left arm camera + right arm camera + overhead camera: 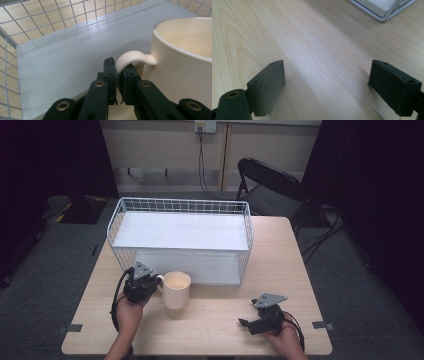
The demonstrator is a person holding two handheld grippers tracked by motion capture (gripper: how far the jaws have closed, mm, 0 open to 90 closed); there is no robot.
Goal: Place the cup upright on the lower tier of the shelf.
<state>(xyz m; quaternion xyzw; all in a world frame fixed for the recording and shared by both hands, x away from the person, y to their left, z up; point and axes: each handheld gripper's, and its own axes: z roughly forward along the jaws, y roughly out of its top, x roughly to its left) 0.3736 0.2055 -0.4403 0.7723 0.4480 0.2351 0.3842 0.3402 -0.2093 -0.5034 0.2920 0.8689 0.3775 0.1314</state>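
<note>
Left gripper [150, 282] clamped on the handle [130, 58] of cream mug [176, 289], lower left of centre, before wire shelf rack [181, 239]. Right gripper [244, 322] spread wide, empty, lower right on wooden table [215, 320].

One cream mug [176, 289], one white wire rack [180, 240] (two shelves), one folding chair [272, 187], two claws.

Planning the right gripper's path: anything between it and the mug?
Nothing: bare table between the right gripper and the mug, per the high view.
</note>
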